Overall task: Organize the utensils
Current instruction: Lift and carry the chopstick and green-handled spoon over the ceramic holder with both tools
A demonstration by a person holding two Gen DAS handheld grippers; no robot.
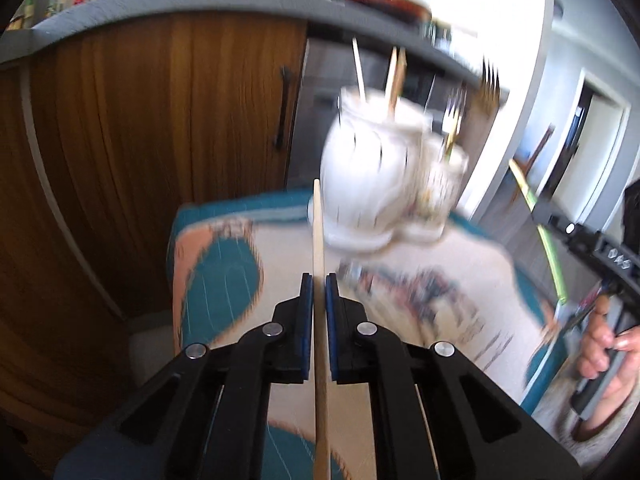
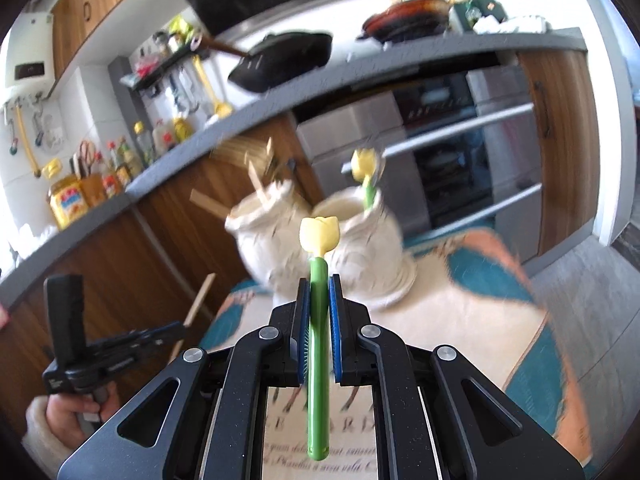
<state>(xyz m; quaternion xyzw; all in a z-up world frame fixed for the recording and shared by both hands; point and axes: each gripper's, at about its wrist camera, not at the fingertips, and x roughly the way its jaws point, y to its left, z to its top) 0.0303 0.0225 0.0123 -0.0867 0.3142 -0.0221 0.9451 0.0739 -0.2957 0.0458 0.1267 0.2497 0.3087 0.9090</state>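
My left gripper (image 1: 319, 280) is shut on a thin wooden chopstick (image 1: 319, 232) that points up and away toward a blurred white ceramic double holder (image 1: 372, 176) on the patterned cloth. Wooden sticks (image 1: 394, 76) and forks (image 1: 452, 120) stand in that holder. My right gripper (image 2: 319, 286) is shut on a green-handled utensil with a yellow tulip-shaped end (image 2: 319, 232). Beyond it stand the two white pots (image 2: 320, 240); the left pot holds wooden sticks (image 2: 260, 184) and the right pot holds another yellow-tipped green utensil (image 2: 366, 172).
The cloth-covered table (image 2: 460, 320) has its edge close to wooden cabinet doors (image 1: 160, 120) and an oven (image 2: 460, 152). A grey counter (image 2: 280, 100) carries pans and bottles. The other handheld gripper and a hand (image 2: 80, 360) appear at lower left in the right wrist view.
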